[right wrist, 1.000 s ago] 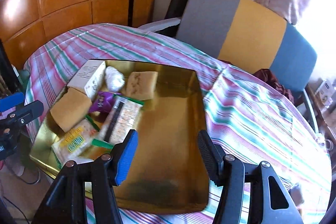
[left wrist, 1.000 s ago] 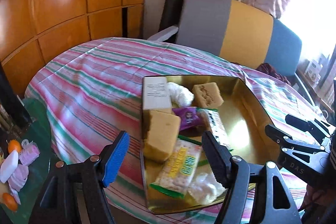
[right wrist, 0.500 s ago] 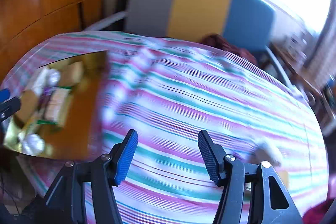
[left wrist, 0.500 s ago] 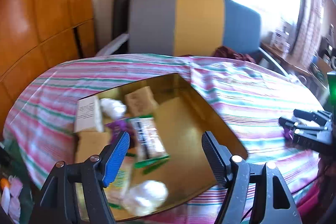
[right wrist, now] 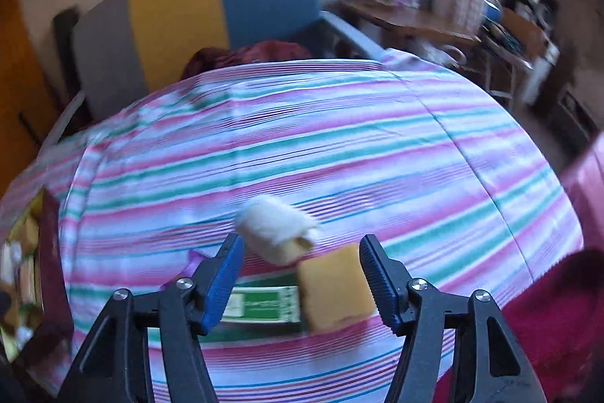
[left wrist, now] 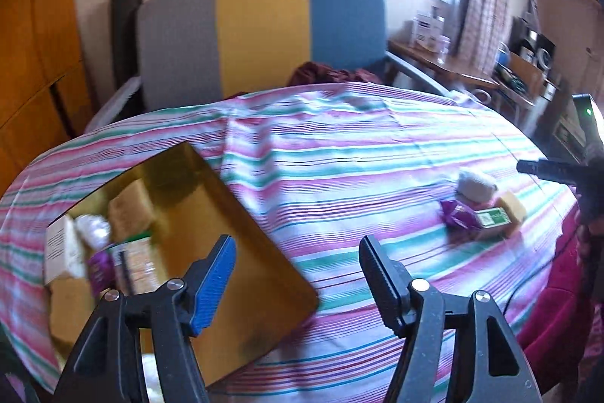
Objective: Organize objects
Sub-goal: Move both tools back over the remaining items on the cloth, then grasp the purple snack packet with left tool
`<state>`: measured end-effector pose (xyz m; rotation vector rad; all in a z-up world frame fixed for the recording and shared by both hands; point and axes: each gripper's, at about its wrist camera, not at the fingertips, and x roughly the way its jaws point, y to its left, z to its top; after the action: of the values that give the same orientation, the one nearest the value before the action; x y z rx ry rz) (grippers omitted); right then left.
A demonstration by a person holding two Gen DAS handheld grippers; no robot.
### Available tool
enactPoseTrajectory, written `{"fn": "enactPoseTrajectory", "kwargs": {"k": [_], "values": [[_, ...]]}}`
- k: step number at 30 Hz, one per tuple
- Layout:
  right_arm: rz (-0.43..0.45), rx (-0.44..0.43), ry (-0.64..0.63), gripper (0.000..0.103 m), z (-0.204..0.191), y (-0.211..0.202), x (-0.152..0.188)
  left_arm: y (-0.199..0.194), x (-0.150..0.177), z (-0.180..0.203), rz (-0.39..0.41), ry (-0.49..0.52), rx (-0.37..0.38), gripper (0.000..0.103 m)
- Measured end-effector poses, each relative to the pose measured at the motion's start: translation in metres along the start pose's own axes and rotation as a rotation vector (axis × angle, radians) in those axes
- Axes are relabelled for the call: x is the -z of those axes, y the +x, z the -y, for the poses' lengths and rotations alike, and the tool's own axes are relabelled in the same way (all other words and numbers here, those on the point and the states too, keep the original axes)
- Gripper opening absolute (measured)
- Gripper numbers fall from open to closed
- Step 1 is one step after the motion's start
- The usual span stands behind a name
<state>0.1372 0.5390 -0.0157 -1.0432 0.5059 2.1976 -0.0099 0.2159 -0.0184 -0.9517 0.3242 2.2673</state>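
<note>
- Across the striped tablecloth point(left wrist: 339, 153), a wide bare stretch is lying between the gold tray point(left wrist: 211, 214) at the left edge and a small cluster near the right edge.
- That cluster is sitting well apart from the tray: white wad point(right wrist: 271, 225), yellow sponge point(right wrist: 334, 289), green box point(right wrist: 264, 304), purple wrapper point(left wrist: 458, 214).
- Left gripper point(left wrist: 296, 274) is standing spread and empty, its jaws having just been closing slightly; earlier it was hovering over the tray's contents.
- Right gripper point(right wrist: 300, 274) is standing spread, jaws just opening, pads not pressing the sponge between them; it was over the tray before.
</note>
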Motion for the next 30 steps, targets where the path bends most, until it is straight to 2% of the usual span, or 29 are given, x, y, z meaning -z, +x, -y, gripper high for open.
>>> {"fn": "enactPoseTrajectory", "kwargs": {"k": [3, 6, 8, 11, 16, 21, 30], "values": [[-0.005, -0.071, 0.178, 0.065, 0.034, 0.007, -0.002, 0.010, -0.005, 0.020, -0.017, 0.039, 0.043, 0.065], [0.006, -0.089, 0.281, 0.065, 0.049, 0.012, 0.001, 0.023, -0.008, 0.039, -0.056, 0.067, 0.099, 0.064], [0.068, -0.096, 0.285, 0.065, 0.049, 0.002, 0.000, 0.035, -0.010, 0.051, -0.098, 0.064, 0.148, 0.062], [0.100, -0.108, 0.286, 0.065, 0.047, -0.004, 0.001, 0.052, -0.012, 0.072, -0.145, 0.070, 0.204, 0.059], [0.111, -0.131, 0.294, 0.066, 0.048, -0.004, 0.001, 0.079, -0.018, 0.102, -0.223, 0.051, 0.304, 0.059], [0.123, -0.139, 0.274, 0.067, 0.043, -0.004, 0.000, 0.107, -0.029, 0.123, -0.303, 0.016, 0.372, 0.059], [0.145, -0.169, 0.295, 0.070, 0.048, -0.007, 0.002, 0.145, -0.048, 0.156, -0.372, -0.001, 0.396, 0.059]]}}
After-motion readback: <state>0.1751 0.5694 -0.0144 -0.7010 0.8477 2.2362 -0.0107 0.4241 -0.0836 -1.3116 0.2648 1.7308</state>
